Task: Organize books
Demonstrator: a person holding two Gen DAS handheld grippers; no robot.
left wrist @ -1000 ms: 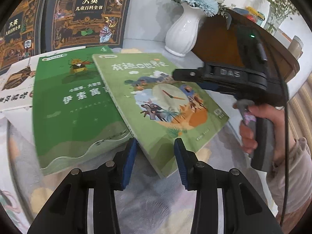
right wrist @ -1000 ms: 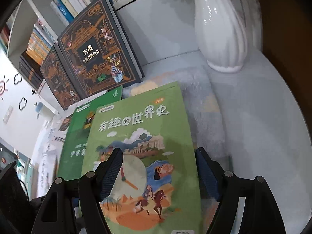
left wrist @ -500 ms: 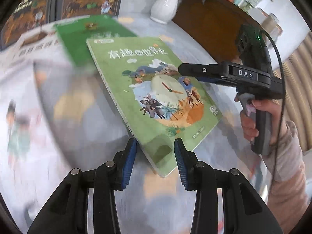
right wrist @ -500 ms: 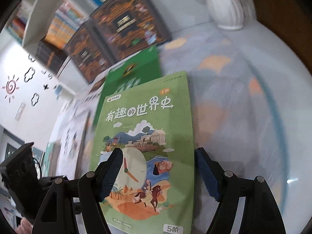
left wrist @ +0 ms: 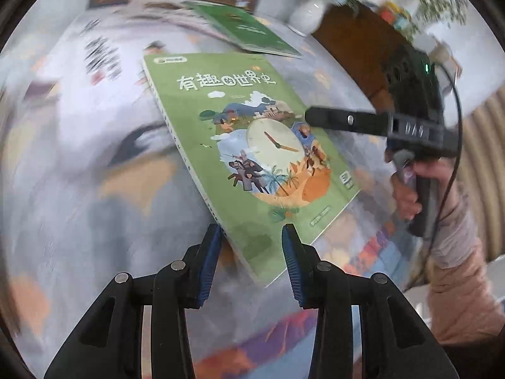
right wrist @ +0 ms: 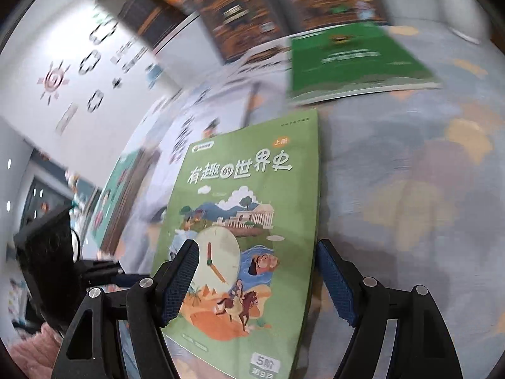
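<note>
A light green picture book with a clock on its cover (left wrist: 252, 145) is held up above the table. My left gripper (left wrist: 251, 252) pinches its near corner between the blue pads. My right gripper (right wrist: 257, 281) grips the same book (right wrist: 249, 221) by its bottom edge, one finger above the cover and one below. The right gripper (left wrist: 363, 121) also shows in the left wrist view, lying over the book's right side. A darker green book (left wrist: 249, 30) lies on the table behind; it shows in the right wrist view too (right wrist: 353, 60).
Dark ornate encyclopedia volumes (right wrist: 252, 6) stand at the back against the shelf. A white vase (left wrist: 304, 15) with flowers stands by a dark wooden board (left wrist: 363, 50). More flat books (right wrist: 189, 132) lie on the patterned tablecloth (left wrist: 79, 189) to the left.
Both grippers have carried the light green book away from the stack, towards the near side. The darker green book stays behind and now looks far off.
</note>
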